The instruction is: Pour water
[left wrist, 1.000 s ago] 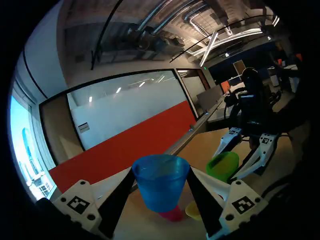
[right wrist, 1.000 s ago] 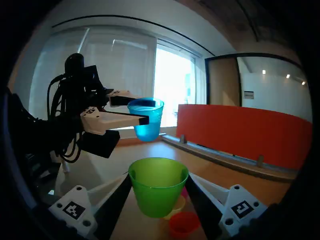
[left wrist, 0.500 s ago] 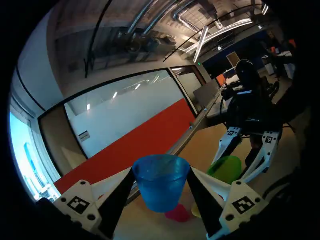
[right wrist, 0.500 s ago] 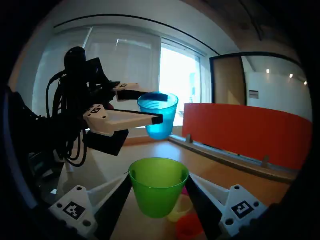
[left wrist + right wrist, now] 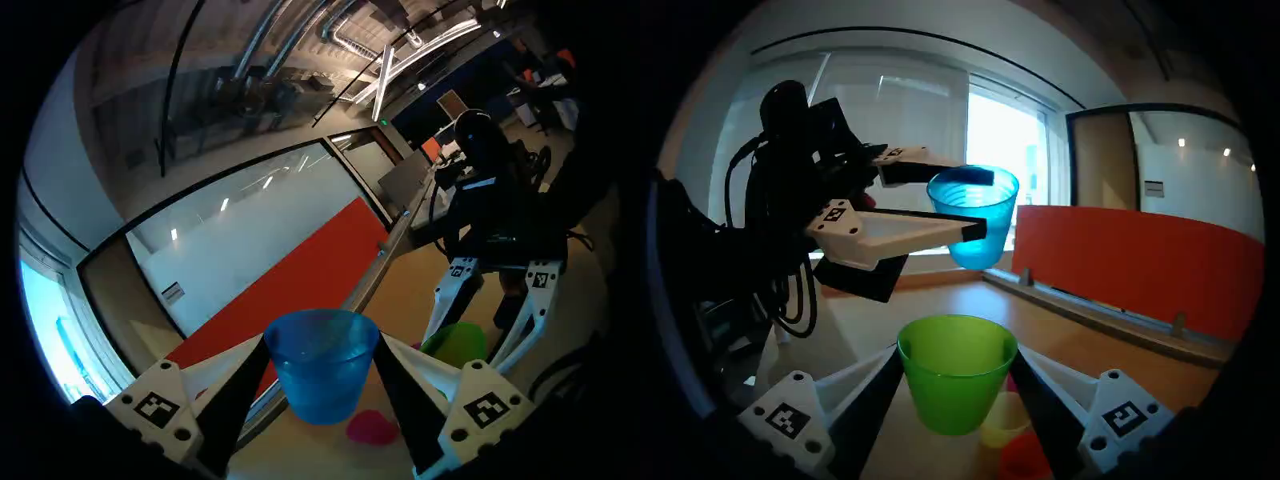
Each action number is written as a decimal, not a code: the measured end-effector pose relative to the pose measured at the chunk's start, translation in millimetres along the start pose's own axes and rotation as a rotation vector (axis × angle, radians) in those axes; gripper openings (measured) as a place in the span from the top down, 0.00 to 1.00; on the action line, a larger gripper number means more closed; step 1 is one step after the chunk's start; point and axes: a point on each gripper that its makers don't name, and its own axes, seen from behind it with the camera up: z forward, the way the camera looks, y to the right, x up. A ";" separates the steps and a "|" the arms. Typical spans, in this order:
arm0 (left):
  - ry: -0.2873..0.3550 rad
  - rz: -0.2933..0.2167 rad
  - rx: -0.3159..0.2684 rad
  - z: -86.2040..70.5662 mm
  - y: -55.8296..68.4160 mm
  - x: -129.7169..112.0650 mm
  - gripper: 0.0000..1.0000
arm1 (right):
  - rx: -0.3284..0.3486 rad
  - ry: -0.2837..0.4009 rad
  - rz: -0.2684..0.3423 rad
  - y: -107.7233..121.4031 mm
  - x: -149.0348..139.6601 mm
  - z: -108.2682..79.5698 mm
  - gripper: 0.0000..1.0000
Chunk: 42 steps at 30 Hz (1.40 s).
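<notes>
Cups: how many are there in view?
5: blue cup in the left gripper, green cup in the right gripper, and pink cup, yellow cup, red cup on the table below; more may be hidden.

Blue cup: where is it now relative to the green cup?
In the right gripper view the blue cup is held in the left gripper, above and beyond the green cup.

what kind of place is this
Probably an open-plan office or lab: exposed ceiling pipes and strip lights overhead, a glass-walled room, and a long wooden desk with an orange divider.
</notes>
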 end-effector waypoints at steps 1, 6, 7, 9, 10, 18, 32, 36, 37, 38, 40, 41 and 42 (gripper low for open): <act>-0.001 0.010 0.001 -0.1 0.5 0.0 0.12 | 0.000 0.000 0.000 0.0 0.0 0.3 0.09; -0.004 0.053 0.002 -0.2 3.3 2.2 0.12 | 0.002 0.001 -0.001 -0.3 0.7 1.3 0.09; -0.003 0.061 0.002 -0.2 3.8 3.3 0.12 | 0.002 0.001 -0.002 -0.3 0.7 1.6 0.09; 0.000 0.075 0.002 -0.1 4.8 5.2 0.12 | 0.002 0.001 -0.004 -0.3 0.6 2.1 0.09; 0.001 0.082 0.001 -0.1 5.1 6.4 0.12 | 0.002 0.002 -0.004 -0.3 0.6 2.4 0.09; 0.013 0.150 0.004 -0.7 6.7 14.0 0.12 | 0.000 0.007 -0.005 0.0 3.7 2.8 0.09; 0.030 0.239 0.005 3.4 6.8 20.0 0.12 | -0.004 0.010 -0.009 0.4 6.3 2.5 0.09; 0.029 0.264 0.008 5.2 6.6 19.2 0.12 | -0.005 0.010 -0.010 1.0 6.3 2.4 0.09; 0.029 0.270 0.008 5.5 7.0 19.0 0.12 | -0.005 0.010 -0.010 1.2 6.3 2.3 0.09; 0.029 0.276 0.008 5.7 7.2 18.8 0.12 | -0.005 0.011 -0.010 1.4 6.3 2.2 0.09; 0.029 0.287 0.009 6.2 7.5 18.4 0.12 | -0.005 0.011 -0.010 2.0 6.1 2.3 0.09; 0.028 0.292 0.009 6.4 7.5 18.3 0.12 | -0.005 0.012 -0.009 2.3 6.0 2.4 0.09; 0.027 0.298 0.009 6.6 7.6 18.2 0.12 | -0.005 0.012 -0.009 2.7 5.9 2.5 0.09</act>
